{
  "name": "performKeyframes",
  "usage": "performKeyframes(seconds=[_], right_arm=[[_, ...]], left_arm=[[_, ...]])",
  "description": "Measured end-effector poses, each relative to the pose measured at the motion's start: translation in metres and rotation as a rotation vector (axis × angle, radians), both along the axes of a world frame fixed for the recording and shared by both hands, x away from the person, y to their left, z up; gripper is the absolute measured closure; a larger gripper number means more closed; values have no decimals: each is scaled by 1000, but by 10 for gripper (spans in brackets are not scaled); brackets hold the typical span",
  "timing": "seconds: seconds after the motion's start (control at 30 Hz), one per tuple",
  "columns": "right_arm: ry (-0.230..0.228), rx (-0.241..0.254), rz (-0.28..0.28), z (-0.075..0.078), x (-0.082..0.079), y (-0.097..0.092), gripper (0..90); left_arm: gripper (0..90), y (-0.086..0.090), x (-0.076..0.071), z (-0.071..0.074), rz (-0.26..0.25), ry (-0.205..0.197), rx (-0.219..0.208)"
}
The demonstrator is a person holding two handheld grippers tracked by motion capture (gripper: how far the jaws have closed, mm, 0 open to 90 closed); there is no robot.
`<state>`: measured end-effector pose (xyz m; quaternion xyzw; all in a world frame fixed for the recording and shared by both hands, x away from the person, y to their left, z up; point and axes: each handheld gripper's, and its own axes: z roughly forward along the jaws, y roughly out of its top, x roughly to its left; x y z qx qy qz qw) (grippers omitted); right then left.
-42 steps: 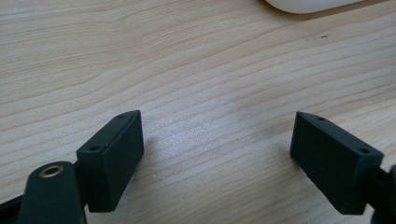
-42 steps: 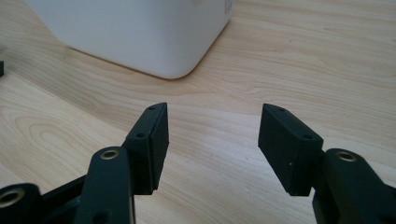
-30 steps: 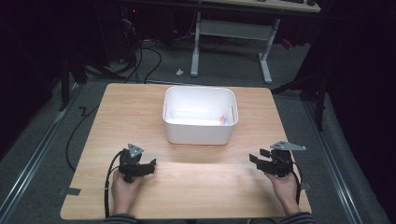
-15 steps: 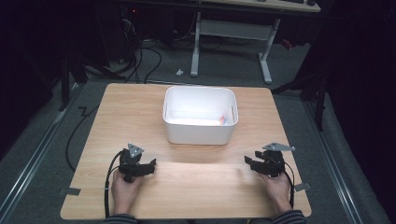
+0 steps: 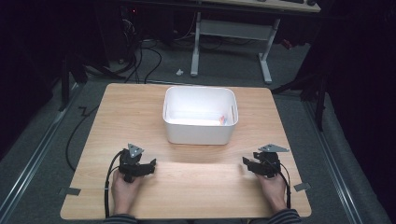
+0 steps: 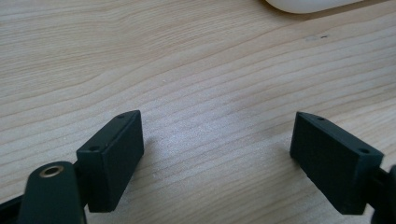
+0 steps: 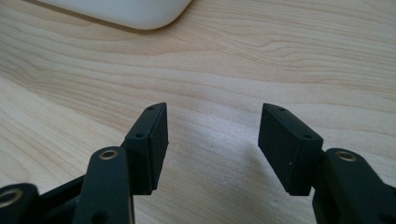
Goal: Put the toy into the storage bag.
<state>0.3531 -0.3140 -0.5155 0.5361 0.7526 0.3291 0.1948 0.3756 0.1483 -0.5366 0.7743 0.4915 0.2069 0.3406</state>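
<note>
A white plastic bin [image 5: 199, 115] stands at the middle back of the wooden table [image 5: 191, 186], with a small orange-pink item [image 5: 222, 120] inside at its right. My left gripper [image 5: 152, 164] rests on the table at the front left, held by a hand; its jaws stand wide apart over bare wood [image 6: 217, 123], so it is open. At the front right my right gripper [image 5: 245, 161] sits low on the table, open, with nothing between its jaws [image 7: 212, 119]. A corner of the bin [image 7: 126, 11] shows ahead of it.
Tape marks [image 5: 69, 191] lie near the table's front corners. Cables [image 5: 140, 56] trail on the floor behind the table, and a desk frame [image 5: 233, 32] stands farther back. A lit band of wood runs between the two grippers.
The right gripper has come down toward the table and slightly inward. The left gripper has stayed put.
</note>
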Motion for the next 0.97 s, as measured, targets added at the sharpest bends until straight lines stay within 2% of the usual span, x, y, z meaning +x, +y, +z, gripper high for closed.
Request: performKeyframes(seconds=[0.1, 0.33, 0.53, 0.63, 0.97], right_arm=[[-9, -31, -1, -3, 1, 2, 428], [-25, -45, -9, -7, 4, 5, 426], [-36, -80, -5, -12, 6, 8, 416], [-59, -62, -3, -15, 5, 8, 396], [-53, -61, 10, -15, 6, 8, 350]], left_arm=[[178, 0, 0, 0, 0, 0, 0], [178, 0, 0, 0, 0, 0, 0], [178, 0, 0, 0, 0, 0, 0], [178, 0, 0, 0, 0, 0, 0], [178, 0, 0, 0, 0, 0, 0]])
